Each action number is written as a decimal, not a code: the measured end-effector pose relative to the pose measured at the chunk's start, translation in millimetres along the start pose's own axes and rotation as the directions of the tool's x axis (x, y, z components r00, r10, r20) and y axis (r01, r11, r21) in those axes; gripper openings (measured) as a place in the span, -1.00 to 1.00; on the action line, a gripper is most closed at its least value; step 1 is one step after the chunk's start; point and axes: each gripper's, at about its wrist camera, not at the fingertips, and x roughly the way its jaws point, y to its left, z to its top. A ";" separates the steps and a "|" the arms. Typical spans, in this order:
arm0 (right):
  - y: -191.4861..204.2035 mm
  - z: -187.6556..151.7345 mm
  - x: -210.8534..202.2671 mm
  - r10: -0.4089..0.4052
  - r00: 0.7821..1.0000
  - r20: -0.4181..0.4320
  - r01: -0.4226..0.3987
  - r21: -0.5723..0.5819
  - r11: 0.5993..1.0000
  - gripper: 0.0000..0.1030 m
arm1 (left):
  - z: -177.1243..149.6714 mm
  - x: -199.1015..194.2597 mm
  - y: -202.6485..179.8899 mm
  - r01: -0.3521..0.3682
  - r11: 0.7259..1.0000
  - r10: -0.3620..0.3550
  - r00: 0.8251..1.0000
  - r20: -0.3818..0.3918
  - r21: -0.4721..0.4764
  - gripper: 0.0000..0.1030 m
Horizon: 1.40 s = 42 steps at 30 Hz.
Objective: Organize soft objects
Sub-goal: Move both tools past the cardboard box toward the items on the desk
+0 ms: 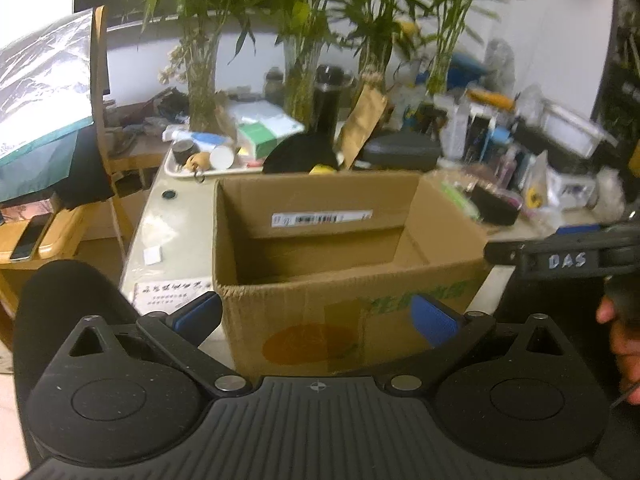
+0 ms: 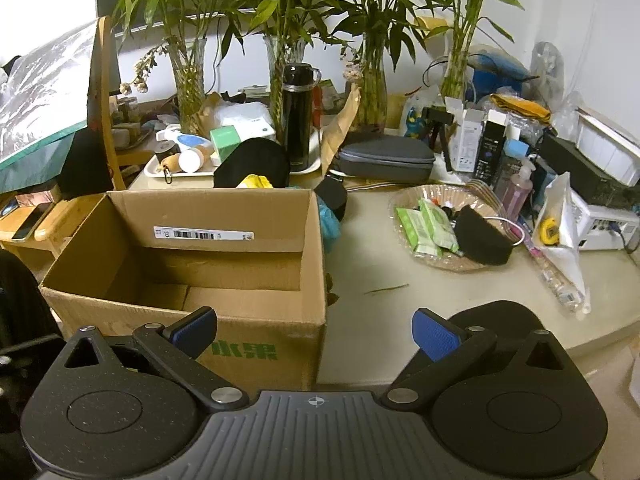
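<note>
An open cardboard box (image 1: 344,280) (image 2: 256,344) stands empty on the pale table, its top flaps gone or folded. My left gripper (image 1: 316,320) is open in front of the box's near wall, nothing between its blue pads. My right gripper (image 2: 314,334) is also open and holds nothing, level with the box's near right corner. Behind the box lie a black soft pouch (image 2: 252,162) with something yellow (image 2: 254,181) on it, and a teal soft thing (image 2: 329,224) at the box's right side. A black foam piece (image 2: 482,236) rests in a woven tray (image 2: 404,204).
Glass vases of bamboo (image 2: 372,92), a black flask (image 2: 298,120), a grey case (image 2: 384,158), a white tray of small items (image 2: 182,168) and bottles and boxes (image 2: 492,148) crowd the back. A hand (image 1: 624,340) and the other gripper (image 1: 560,258) show at right. A wooden chair (image 1: 52,236) stands left.
</note>
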 end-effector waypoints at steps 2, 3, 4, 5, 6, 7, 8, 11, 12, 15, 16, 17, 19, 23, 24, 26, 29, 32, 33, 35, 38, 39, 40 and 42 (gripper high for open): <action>-0.8 -0.5 -1.1 -0.006 1.000 -0.004 0.006 0.006 1.000 1.00 | 1.6 -2.5 1.8 0.012 1.000 -0.012 1.000 0.008 -0.008 1.00; -1.7 0.0 -1.9 -0.004 1.000 -0.003 0.004 0.009 1.000 1.00 | 2.5 -3.8 2.2 0.014 1.000 -0.014 1.000 0.015 -0.006 1.00; -2.2 0.3 -3.1 -0.002 1.000 0.000 0.002 0.010 1.000 1.00 | 3.5 -4.2 2.2 0.009 1.000 -0.009 1.000 0.017 -0.003 1.00; -2.9 0.6 -4.1 0.000 1.000 0.002 0.000 0.010 1.000 1.00 | 3.5 -4.4 0.8 0.004 1.000 -0.004 1.000 0.018 -0.001 1.00; -3.3 1.7 -5.3 0.000 1.000 0.005 0.000 0.009 1.000 1.00 | 4.5 -4.0 0.7 -0.003 1.000 0.003 1.000 0.016 0.002 1.00; -3.6 3.4 -6.3 -0.004 1.000 0.007 0.004 0.007 1.000 1.00 | 5.0 -3.4 0.1 -0.010 1.000 0.010 1.000 0.011 0.004 1.00; -4.1 4.7 -6.9 -0.014 1.000 0.008 0.014 0.008 1.000 1.00 | 5.4 -3.1 0.8 -0.016 1.000 0.016 1.000 0.007 0.007 1.00; -7.1 8.6 -4.1 -0.021 1.000 -0.010 0.021 0.029 0.999 1.00 | 7.6 -1.7 0.6 -0.036 0.999 0.036 0.999 -0.004 0.024 1.00; -8.5 10.1 -1.3 -0.004 1.000 -0.025 0.005 0.038 0.999 1.00 | 9.2 -0.9 0.2 -0.043 0.999 0.043 0.999 -0.005 0.032 1.00; -9.0 11.6 1.0 0.037 0.999 -0.028 -0.035 0.049 0.998 1.00 | 12.3 0.5 -0.2 -0.055 0.997 0.056 0.998 -0.014 0.049 1.00; -7.4 11.6 1.0 0.043 0.999 -0.024 -0.042 0.042 0.998 1.00 | 14.1 1.0 0.1 -0.057 0.997 0.058 0.998 -0.016 0.052 1.00; -5.6 12.8 1.1 0.049 0.999 -0.022 -0.048 0.031 0.998 1.00 | 14.4 0.6 0.4 -0.059 0.997 0.061 0.998 -0.019 0.054 1.00; -2.5 17.1 0.8 0.058 0.998 -0.022 -0.058 0.016 0.998 1.00 | 19.7 1.7 3.0 -0.059 0.997 0.061 0.998 -0.026 0.052 1.00; -2.3 28.7 -0.3 0.060 0.998 0.001 -0.060 0.010 0.998 1.00 | 29.0 2.9 8.8 -0.056 0.997 0.057 0.998 -0.008 0.058 1.00; -2.7 31.2 0.1 0.053 0.999 0.005 -0.053 0.011 0.999 1.00 | 32.1 3.8 10.0 -0.063 0.996 0.063 0.998 -0.003 0.065 1.00; -4.1 35.9 1.1 0.043 0.999 0.009 -0.043 0.021 0.999 1.00 | 37.5 6.1 11.2 -0.075 0.995 0.074 0.997 0.006 0.070 1.00; -4.6 42.1 3.6 0.034 0.999 0.011 -0.034 0.035 0.999 1.00 | 44.4 8.8 12.8 -0.064 0.995 0.063 0.998 0.021 0.077 1.00; -4.5 45.0 6.3 0.012 1.000 0.006 -0.012 0.029 1.000 1.00 | 48.3 12.3 13.7 -0.044 0.995 0.041 0.999 0.031 0.093 1.00; -4.3 46.4 7.5 0.005 1.000 0.003 -0.005 0.026 1.000 1.00 | 49.5 13.8 13.8 -0.038 0.994 0.035 0.999 0.030 0.099 1.00; -4.3 47.6 8.6 0.002 1.000 0.000 -0.002 0.023 1.000 1.00 | 50.2 16.4 14.6 -0.042 0.994 0.039 0.999 0.028 0.101 1.00; -6.0 48.1 10.6 -0.003 1.000 -0.004 0.003 0.019 1.000 1.00 | 51.4 21.2 15.5 -0.037 0.994 0.037 0.999 0.009 0.103 1.00; -6.1 48.0 11.4 -0.003 1.000 -0.006 0.003 0.017 1.000 1.00 | 51.7 21.2 16.1 -0.032 0.994 0.032 0.999 0.009 0.102 1.00; -6.5 47.3 11.9 0.002 1.000 -0.008 -0.002 0.016 1.000 1.00 | 52.3 21.0 16.8 -0.029 0.995 0.028 1.000 0.010 0.100 1.00; -7.4 46.9 12.8 0.019 1.000 -0.010 -0.019 0.014 1.000 1.00 | 52.9 20.4 17.9 -0.024 0.995 0.023 1.000 0.014 0.095 1.00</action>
